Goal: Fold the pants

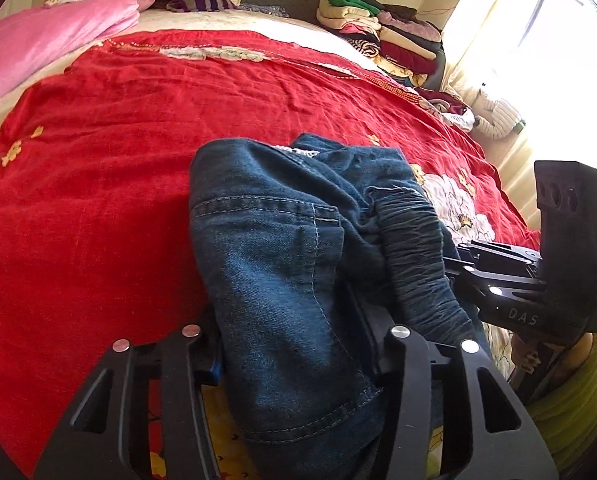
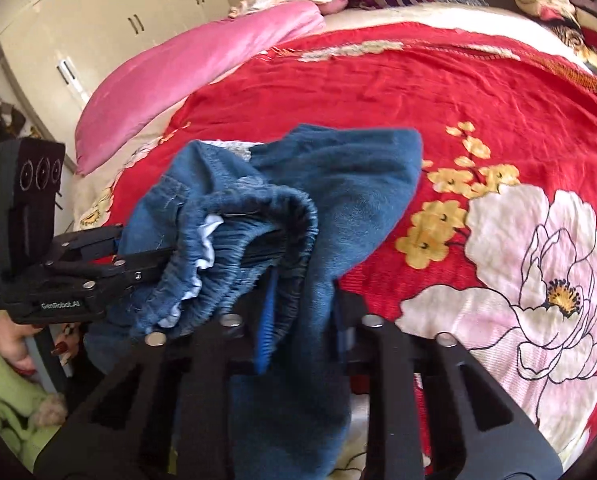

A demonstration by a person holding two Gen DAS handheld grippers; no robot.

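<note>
Red floral bedspread [image 1: 118,128] under jeans [image 1: 282,248]; clothes pile [image 1: 382,36] behind.

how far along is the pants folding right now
Done: both claws have hold of the jeans. The left claw and the right claw each pinch the elastic waistband.

In hand: the jeans hang bunched over the red bedspread, not spread flat.

Left: nothing looks folded yet; laying them out and every fold remain.
</note>
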